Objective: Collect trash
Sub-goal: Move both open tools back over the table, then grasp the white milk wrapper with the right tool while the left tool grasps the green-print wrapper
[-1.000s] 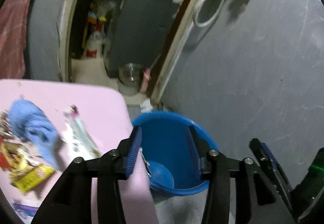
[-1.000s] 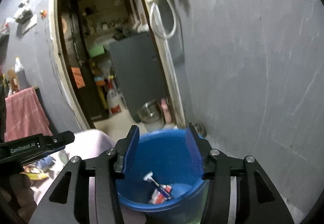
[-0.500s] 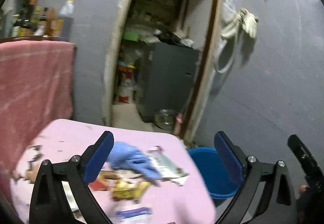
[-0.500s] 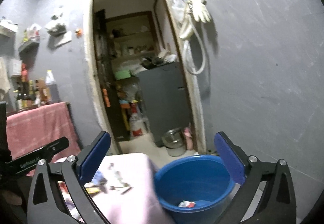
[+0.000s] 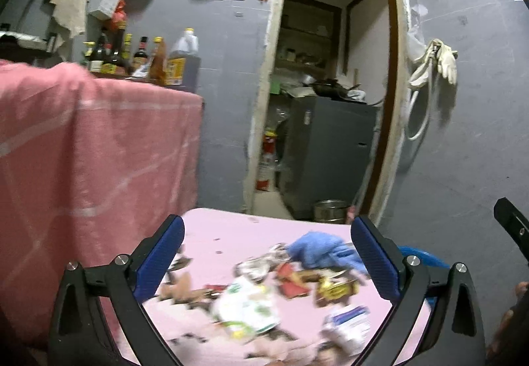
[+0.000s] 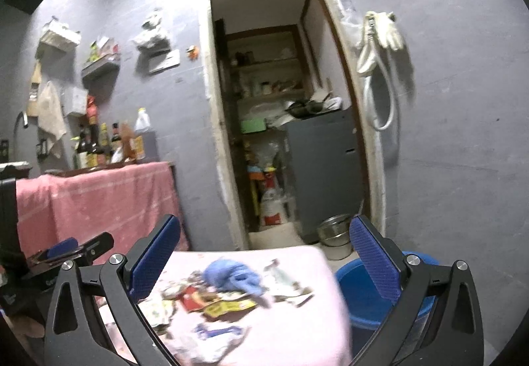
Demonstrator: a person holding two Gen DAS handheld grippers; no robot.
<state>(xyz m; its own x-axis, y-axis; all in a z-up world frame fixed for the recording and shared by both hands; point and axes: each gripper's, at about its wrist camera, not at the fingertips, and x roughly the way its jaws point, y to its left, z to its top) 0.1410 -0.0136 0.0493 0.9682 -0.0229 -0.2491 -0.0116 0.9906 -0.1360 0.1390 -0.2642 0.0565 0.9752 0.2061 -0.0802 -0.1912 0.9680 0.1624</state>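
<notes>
A pink table [image 5: 224, 233] [image 6: 297, 326] holds several pieces of trash: a crumpled blue cloth [image 5: 320, 247] [image 6: 231, 273], a white and green wrapper [image 5: 248, 303], a red and yellow wrapper [image 5: 334, 290] [image 6: 218, 300] and a white and blue packet [image 5: 347, 326] [image 6: 215, 333]. A blue bucket [image 6: 363, 293] [image 5: 426, 257] stands on the floor right of the table. My left gripper [image 5: 267, 270] is open and empty above the trash. My right gripper [image 6: 264, 266] is open and empty, above the table's right part. The left gripper's tip [image 6: 76, 248] shows at the left of the right wrist view.
A pink cloth-covered counter [image 5: 92, 141] [image 6: 92, 197] with several bottles [image 5: 132, 55] stands left of the table. Behind is an open doorway with a grey cabinet [image 5: 327, 154] and a metal pot [image 5: 330, 209] on the floor. Gloves and a hose [image 5: 433, 68] hang on the grey wall.
Both grippers have opened wide and pulled back from over the bucket, swinging left and up. The table and its trash now fill the lower part of both views.
</notes>
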